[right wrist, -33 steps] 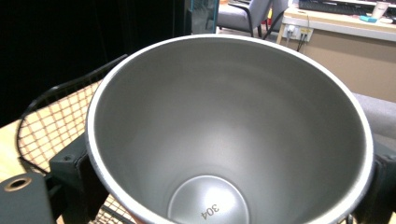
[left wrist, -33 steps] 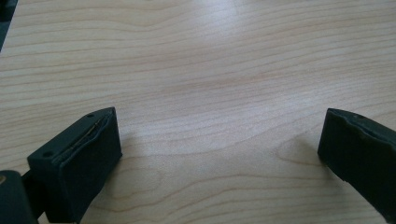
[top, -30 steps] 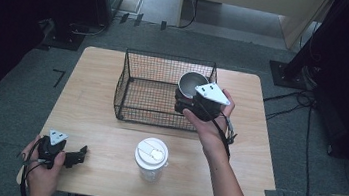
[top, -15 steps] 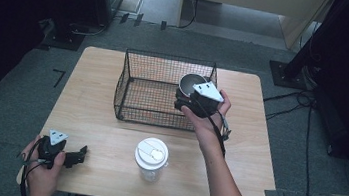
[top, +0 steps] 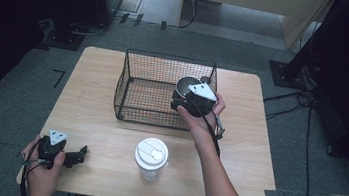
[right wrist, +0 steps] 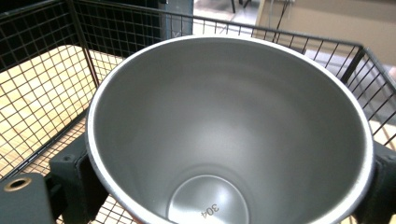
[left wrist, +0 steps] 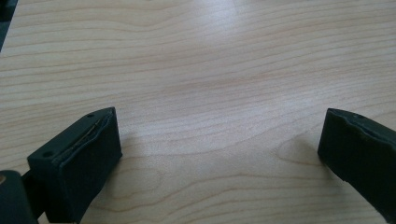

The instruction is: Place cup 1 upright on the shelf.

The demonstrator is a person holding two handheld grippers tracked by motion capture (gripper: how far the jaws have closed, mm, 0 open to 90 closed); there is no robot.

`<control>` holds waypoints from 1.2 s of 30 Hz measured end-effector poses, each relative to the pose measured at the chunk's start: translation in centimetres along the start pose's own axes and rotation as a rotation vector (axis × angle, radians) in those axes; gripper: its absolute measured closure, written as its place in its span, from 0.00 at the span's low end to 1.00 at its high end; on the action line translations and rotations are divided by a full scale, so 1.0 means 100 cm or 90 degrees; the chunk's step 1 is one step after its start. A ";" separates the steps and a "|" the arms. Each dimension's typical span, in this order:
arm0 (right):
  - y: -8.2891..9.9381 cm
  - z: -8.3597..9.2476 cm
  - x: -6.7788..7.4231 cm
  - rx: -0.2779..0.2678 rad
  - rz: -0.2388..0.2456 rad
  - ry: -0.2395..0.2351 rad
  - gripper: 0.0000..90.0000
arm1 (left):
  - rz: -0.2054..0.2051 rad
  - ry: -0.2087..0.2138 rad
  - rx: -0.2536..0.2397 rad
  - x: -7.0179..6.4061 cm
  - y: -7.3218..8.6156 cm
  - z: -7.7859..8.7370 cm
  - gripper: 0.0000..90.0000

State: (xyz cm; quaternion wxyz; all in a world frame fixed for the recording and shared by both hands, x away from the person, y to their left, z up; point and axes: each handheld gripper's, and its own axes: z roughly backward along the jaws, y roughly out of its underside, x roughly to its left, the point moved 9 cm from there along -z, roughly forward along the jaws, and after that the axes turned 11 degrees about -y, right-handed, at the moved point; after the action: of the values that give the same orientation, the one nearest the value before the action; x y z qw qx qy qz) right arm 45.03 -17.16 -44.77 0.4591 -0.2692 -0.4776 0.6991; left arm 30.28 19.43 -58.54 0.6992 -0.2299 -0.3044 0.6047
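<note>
Mid-frame, our right gripper (top: pixel 188 101) clamps a steel cup (right wrist: pixel 229 126) inside the wire basket (top: pixel 145 74). Lower left, our left gripper (top: pixel 77 154) rests on the table (left wrist: pixel 210 70), jaws wide, empty.

A white-lidded cup (top: pixel 151 157) stands on the wooden table (top: pixel 246 152) before a wire basket (top: pixel 149 87).

Left hand (top: pixel 43 165) sits low at the near left corner, its left gripper (left wrist: pixel 219 154) lying flat, jaws spread wide with nothing between them. The right forearm (top: pixel 216 176) reaches forward, and the right gripper (top: pixel 189 102) is clamped, one jaw on each side of its load.
</note>
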 end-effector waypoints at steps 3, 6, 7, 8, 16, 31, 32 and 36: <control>0.003 -0.004 -0.002 0.010 -0.013 0.005 0.08 | 0.000 0.000 0.000 0.000 0.000 0.000 0.00; 0.006 -0.008 -0.004 0.016 -0.016 0.012 0.08 | 0.000 0.000 0.000 0.000 0.000 0.000 0.00; 0.007 -0.009 -0.005 0.018 -0.018 0.014 0.08 | 0.000 0.000 0.000 0.000 0.000 0.000 0.00; 0.007 -0.010 -0.006 0.019 -0.017 0.020 0.08 | 0.000 0.000 0.000 0.000 0.000 0.000 0.00; 0.015 -0.018 0.000 0.037 -0.031 0.037 0.08 | 0.000 0.000 0.000 0.000 0.000 0.000 0.00; 0.031 -0.030 0.003 0.071 -0.066 0.033 0.08 | 0.000 0.001 0.000 0.000 0.000 0.000 0.00; 0.031 -0.031 0.003 0.070 -0.067 0.032 0.08 | 0.000 0.000 0.000 0.000 0.000 0.000 0.00; 0.032 -0.030 0.002 0.071 -0.069 0.035 0.08 | 0.000 0.000 0.000 0.000 0.000 0.000 0.00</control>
State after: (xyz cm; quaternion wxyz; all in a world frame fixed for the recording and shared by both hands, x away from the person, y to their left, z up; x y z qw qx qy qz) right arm 46.19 -16.06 -48.88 0.5236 -0.2363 -0.4391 0.6908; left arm 30.28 19.43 -58.54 0.6991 -0.2301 -0.3041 0.6048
